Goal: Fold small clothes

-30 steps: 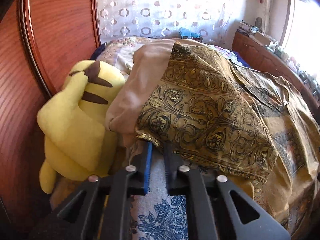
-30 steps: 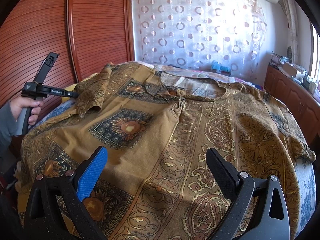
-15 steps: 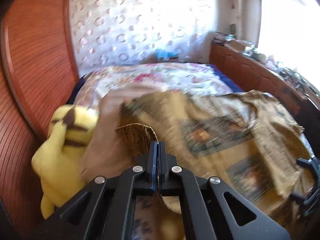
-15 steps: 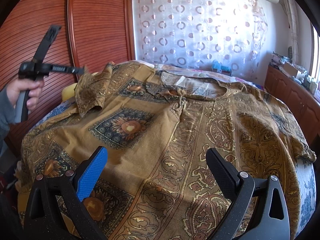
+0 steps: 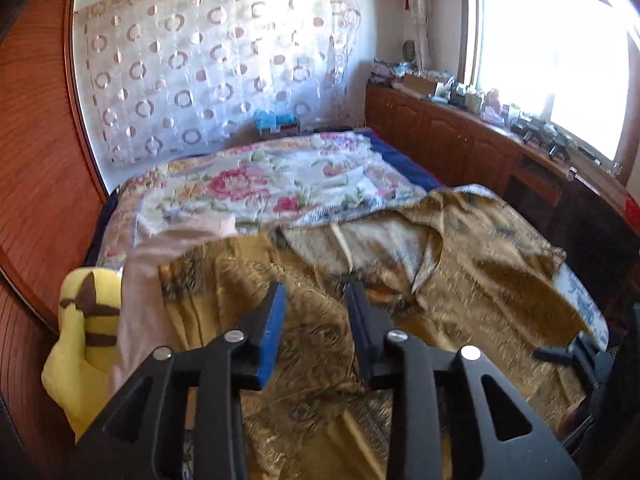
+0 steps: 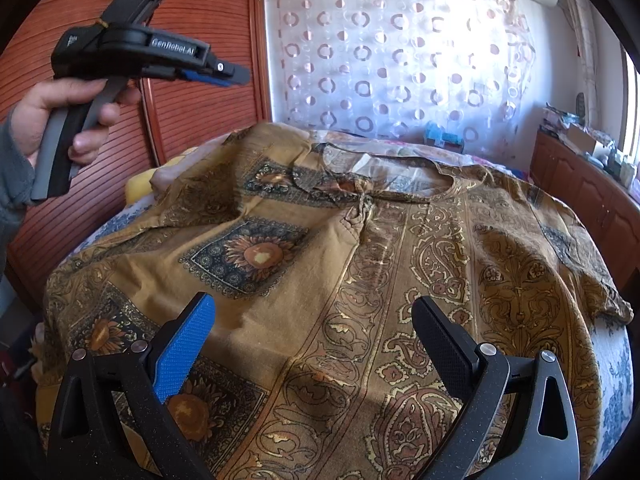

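- A mustard-brown patterned shirt (image 6: 360, 280) lies spread front-up across the bed (image 5: 260, 176), its neckline toward the curtained wall and its printed sunflower panels on the left half.
- The left gripper (image 5: 316, 304) hangs in the air above the garment's left shoulder, jaws parted and gripping nothing; from the right wrist view it is seen raised high (image 6: 228, 74) against the wooden wardrobe doors (image 6: 192, 80).
- The person's left hand (image 6: 68, 116), in a grey sleeve, clasps that gripper's handle.
- The right gripper (image 6: 312, 344) hovers low over the shirt's hem end, its blue-padded finger (image 6: 184, 356) and black finger spread wide, with only cloth visible beneath the gap.
- The left sleeve area of the shirt (image 5: 248, 280) sits rumpled and folded inward near the collar; this view is motion-blurred, so the exact crease cannot be made out.
- A yellow plush toy (image 5: 80, 344) with brown stripes is wedged between the bed's left edge and the wardrobe, just beside the shirt.
- A floral bedcover (image 5: 280, 180) shows beyond the collar, and a sheer curtain (image 6: 400, 60) with ring patterns covers the far wall.
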